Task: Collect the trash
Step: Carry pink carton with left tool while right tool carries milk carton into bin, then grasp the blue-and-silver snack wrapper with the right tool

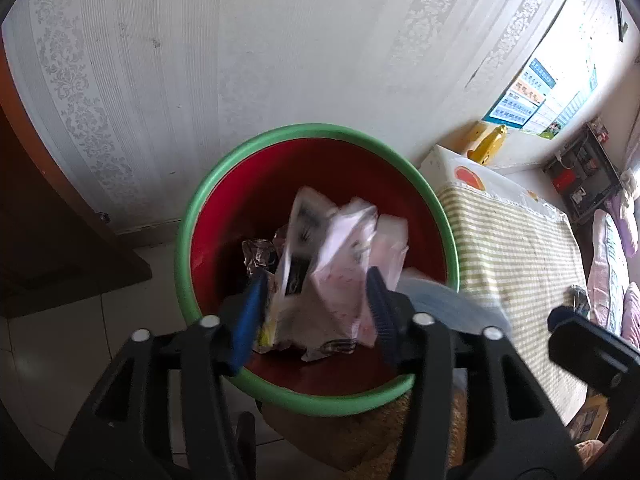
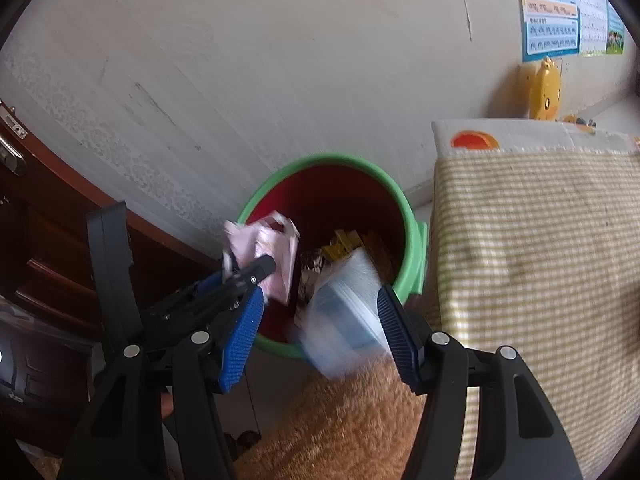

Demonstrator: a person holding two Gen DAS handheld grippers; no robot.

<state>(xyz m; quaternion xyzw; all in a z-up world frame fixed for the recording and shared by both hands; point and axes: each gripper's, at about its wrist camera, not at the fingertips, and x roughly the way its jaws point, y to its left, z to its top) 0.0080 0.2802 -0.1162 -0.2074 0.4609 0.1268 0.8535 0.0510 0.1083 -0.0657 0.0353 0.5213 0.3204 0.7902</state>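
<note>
A red bin with a green rim [image 1: 224,184] stands on the floor against the wall; it also shows in the right wrist view [image 2: 404,204]. It holds foil and wrappers. My left gripper [image 1: 316,312] is over the bin with jaws apart; a blurred pink-and-white plastic wrapper [image 1: 340,248] sits between its blue pads, contact unclear. My right gripper [image 2: 320,316] is open above the bin's near rim; a blurred clear-blue plastic packet [image 2: 344,312] lies between its fingers, seemingly loose. The left gripper with the pink wrapper [image 2: 272,252] shows in the right wrist view.
A table with a green-striped cloth [image 2: 532,248] stands right of the bin. A brown wooden door [image 2: 48,240] is on the left. An orange fuzzy surface [image 2: 352,420] lies below the grippers. A yellow toy [image 2: 544,88] leans on the wall.
</note>
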